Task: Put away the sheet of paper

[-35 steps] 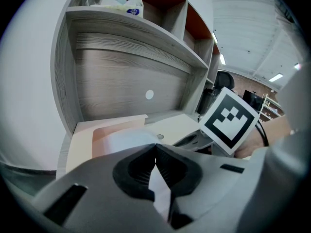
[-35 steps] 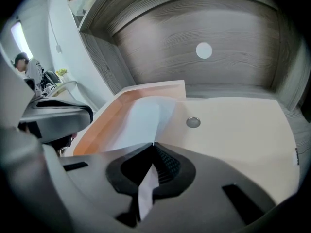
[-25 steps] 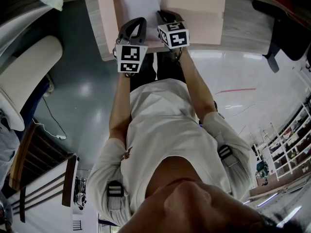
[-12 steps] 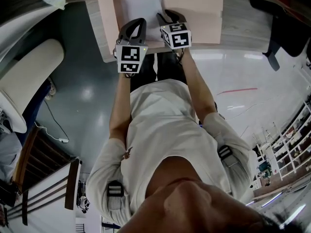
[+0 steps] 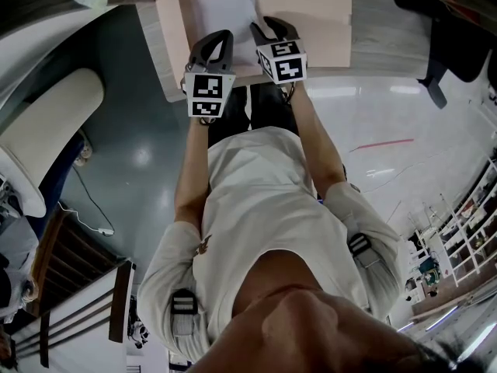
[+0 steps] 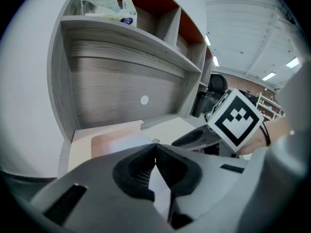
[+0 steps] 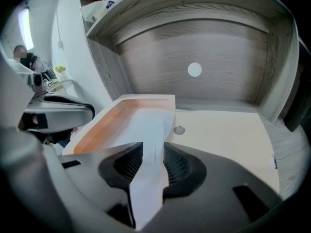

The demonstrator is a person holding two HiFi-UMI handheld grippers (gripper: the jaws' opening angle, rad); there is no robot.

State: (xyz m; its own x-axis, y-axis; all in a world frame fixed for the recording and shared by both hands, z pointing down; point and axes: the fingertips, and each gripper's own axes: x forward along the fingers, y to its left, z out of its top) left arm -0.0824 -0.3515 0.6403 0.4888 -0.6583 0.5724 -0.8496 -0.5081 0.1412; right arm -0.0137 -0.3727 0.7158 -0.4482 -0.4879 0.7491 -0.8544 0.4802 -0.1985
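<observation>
Desk [image 5: 380, 49] is carrying a beige folder [image 5: 311, 14], lying open by the desk's near edge, toward its left side. The folder's left part is forming a shallow tray. The sheet of paper [image 5: 221, 6] is lying in that tray part, w/ its near edge rising into both grippers.

Left gripper [image 6: 155, 147]: its fingers are meeting at the tips and clamping the sheet's near edge, w/ white paper showing btw the pads just below the tips. It's sitting at the sheet's left near corner, pointing down toward the desk.

Right gripper [image 7: 153, 149]: the jaws have just been opening and are now standing apart. The sheet is still running btw them, but the pads aren't pressing on it; a gap is showing on each side. It's sitting just beside the left gripper, at the sheet's right near corner.

A small round stud [image 7: 179, 130] is sitting on the folder's right part, just beside the sheet's right edge. A white round cap [image 7: 194, 70] is showing in the grey wood back panel behind the desk. On the shelf [image 6: 121, 30] above, a plastic bag [image 6: 104, 4] is lying near the left end.
</observation>
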